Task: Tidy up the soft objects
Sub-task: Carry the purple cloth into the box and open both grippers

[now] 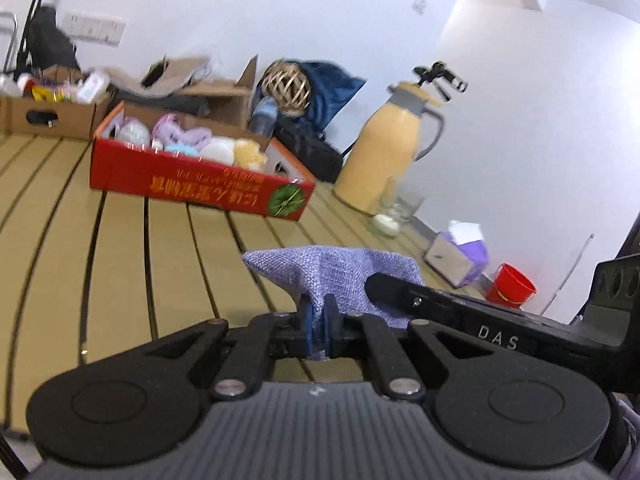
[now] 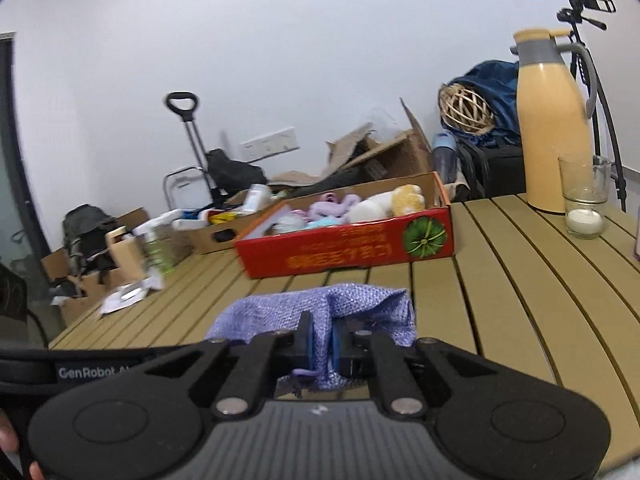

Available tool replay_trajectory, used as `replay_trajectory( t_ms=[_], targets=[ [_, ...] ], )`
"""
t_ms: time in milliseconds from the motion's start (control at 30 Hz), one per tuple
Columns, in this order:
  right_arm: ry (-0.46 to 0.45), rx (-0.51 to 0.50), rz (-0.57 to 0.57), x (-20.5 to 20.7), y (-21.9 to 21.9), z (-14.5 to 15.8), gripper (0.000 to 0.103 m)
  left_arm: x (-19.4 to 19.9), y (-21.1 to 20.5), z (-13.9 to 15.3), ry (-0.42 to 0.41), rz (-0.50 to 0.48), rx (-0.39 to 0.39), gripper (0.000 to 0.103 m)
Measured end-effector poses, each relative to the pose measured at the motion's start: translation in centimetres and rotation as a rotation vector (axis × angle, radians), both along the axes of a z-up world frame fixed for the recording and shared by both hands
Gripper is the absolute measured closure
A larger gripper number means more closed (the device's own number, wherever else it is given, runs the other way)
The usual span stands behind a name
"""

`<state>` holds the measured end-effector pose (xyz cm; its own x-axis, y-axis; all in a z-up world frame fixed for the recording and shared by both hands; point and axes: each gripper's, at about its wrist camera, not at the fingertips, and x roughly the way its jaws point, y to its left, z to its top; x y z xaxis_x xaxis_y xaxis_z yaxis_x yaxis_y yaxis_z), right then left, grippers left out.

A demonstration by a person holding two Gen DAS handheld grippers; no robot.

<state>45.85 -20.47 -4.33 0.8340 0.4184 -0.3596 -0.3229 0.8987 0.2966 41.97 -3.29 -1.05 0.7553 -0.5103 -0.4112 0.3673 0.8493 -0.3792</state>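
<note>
Where both claws pinch it, coarse-woven lilac cloth [image 1: 332, 268] bunched between left claw [image 1: 319, 322] and right claw [image 2: 321, 340]

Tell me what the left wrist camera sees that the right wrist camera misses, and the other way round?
Only the left view shows the tissue box and red bucket off to the right. Only the right view shows the folding trolley and floor clutter by the wall. Both show the purple woven cloth, pinched by the left tool and the right tool, plus the red box of plush toys, yellow jug and slatted table.
</note>
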Motion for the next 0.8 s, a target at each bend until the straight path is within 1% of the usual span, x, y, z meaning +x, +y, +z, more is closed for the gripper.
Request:
replay_trajectory(
  t_ms=[133,233,333,433,533,600,633,700,800],
  targets=[
    [-0.052,0.007,0.001,-4.1,0.0,1.6,0.095,-3.3,-0.1,1.6,-0.054,0.001,-0.003,0.097],
    [-0.084,0.011,0.006,-6.1,0.0,2.6,0.095,-4.7,-0.1,2.2,-0.075,0.002,-0.010,0.097],
    [-0.100,0.020,0.010,-7.2,-0.2,3.2,0.095,-5.0,0.2,2.7,-0.090,0.003,-0.019,0.097],
    [-0.114,0.024,0.009,-7.1,-0.3,3.8,0.095,-3.9,0.3,3.5,-0.124,0.006,-0.007,0.097],
    [-0.141,0.011,0.017,-4.8,0.0,4.9,0.095,-0.4,0.6,5.1,-0.171,0.024,0.009,0.097],
    [-0.157,0.010,0.029,-1.9,0.1,5.9,0.095,2.5,0.8,6.3,-0.212,0.035,0.021,0.097],
    [-0.172,0.014,0.038,0.0,0.0,6.6,0.095,4.3,0.8,6.9,-0.218,0.043,0.026,0.097],
    [-0.176,0.021,0.063,4.1,0.0,7.6,0.095,8.7,0.7,7.6,-0.213,0.041,0.040,0.097],
    [-0.130,0.045,0.066,11.4,-0.2,8.3,0.094,16.1,0.4,7.3,-0.176,0.055,0.071,0.097]
  ],
)
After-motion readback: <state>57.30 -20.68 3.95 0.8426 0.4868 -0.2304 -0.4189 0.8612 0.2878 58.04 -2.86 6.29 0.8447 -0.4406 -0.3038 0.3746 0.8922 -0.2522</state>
